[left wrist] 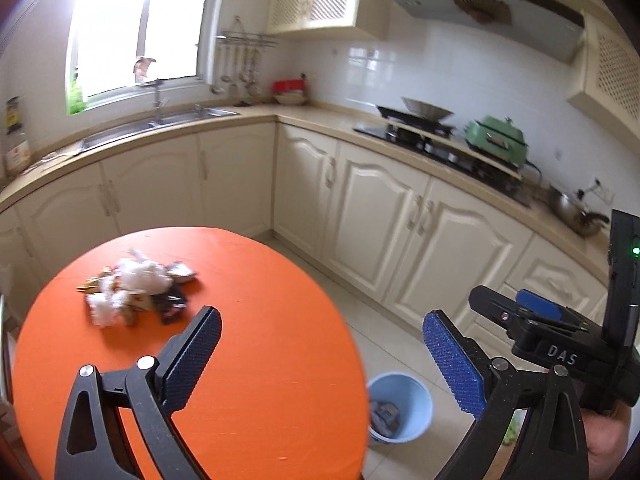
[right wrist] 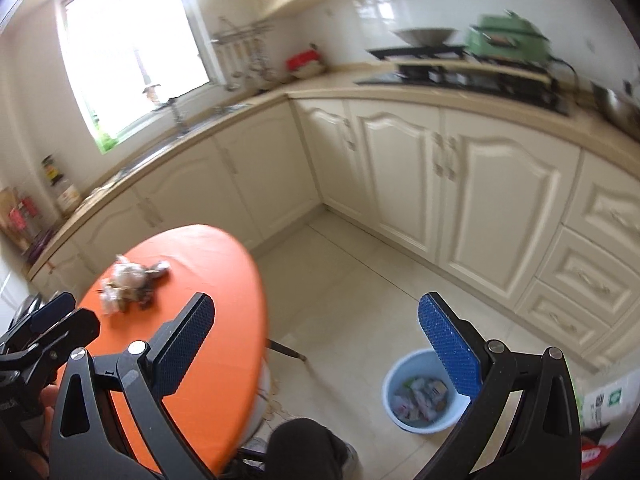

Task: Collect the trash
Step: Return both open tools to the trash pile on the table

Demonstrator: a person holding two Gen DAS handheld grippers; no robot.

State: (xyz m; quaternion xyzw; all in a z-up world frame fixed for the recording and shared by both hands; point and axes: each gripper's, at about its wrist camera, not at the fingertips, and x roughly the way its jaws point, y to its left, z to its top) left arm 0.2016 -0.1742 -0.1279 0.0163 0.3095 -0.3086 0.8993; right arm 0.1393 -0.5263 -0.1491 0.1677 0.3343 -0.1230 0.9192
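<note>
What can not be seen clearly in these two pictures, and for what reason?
- Trash pile on the orange table: blurred in both views, single pieces unclear.
- Blue bucket: the left wrist view hides part behind the table edge; contents too small to name.
- Stove: motion blur in the right wrist view.
- Window: overexposed, nothing visible outside.

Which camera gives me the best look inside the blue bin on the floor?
The right wrist view. There the blue bin opens toward the camera, showing wrappers and paper inside; only a finger pad overlaps its rim. In the left wrist view the orange table hides part of it.
</note>
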